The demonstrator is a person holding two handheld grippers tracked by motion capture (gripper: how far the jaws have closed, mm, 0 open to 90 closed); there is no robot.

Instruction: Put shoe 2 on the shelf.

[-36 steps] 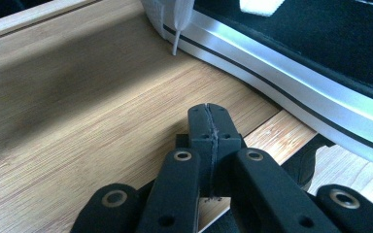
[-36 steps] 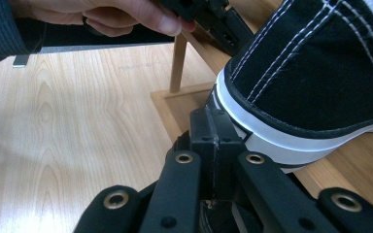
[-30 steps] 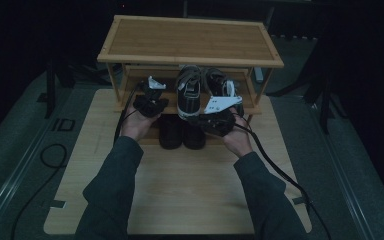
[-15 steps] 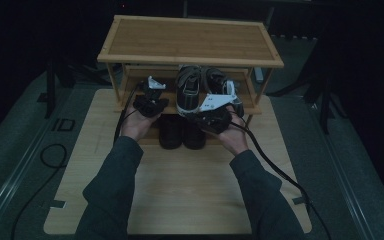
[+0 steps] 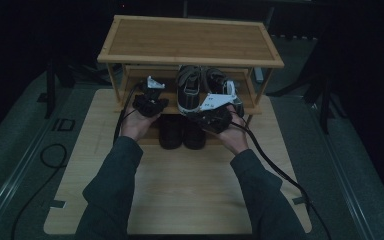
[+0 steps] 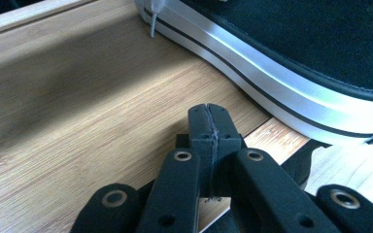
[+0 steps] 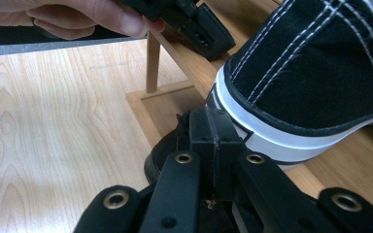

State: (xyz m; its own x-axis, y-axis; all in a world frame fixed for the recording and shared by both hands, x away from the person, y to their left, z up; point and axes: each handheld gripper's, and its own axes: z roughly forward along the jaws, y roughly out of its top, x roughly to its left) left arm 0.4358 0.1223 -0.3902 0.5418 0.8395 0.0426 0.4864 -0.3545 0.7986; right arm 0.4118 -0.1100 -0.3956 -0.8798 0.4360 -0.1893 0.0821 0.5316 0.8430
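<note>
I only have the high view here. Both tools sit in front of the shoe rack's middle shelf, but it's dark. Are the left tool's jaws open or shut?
Observer: Shut. In the left gripper view, the left tool has its jaws pressed together with nothing between them.
Operator: And the right one?
Observer: Also shut and empty. The right tool points at the heel of a black sneaker.
Operator: Is that sneaker fully on the shelf?
Observer: Its heel sticks out past the front edge of the shelf.
</note>
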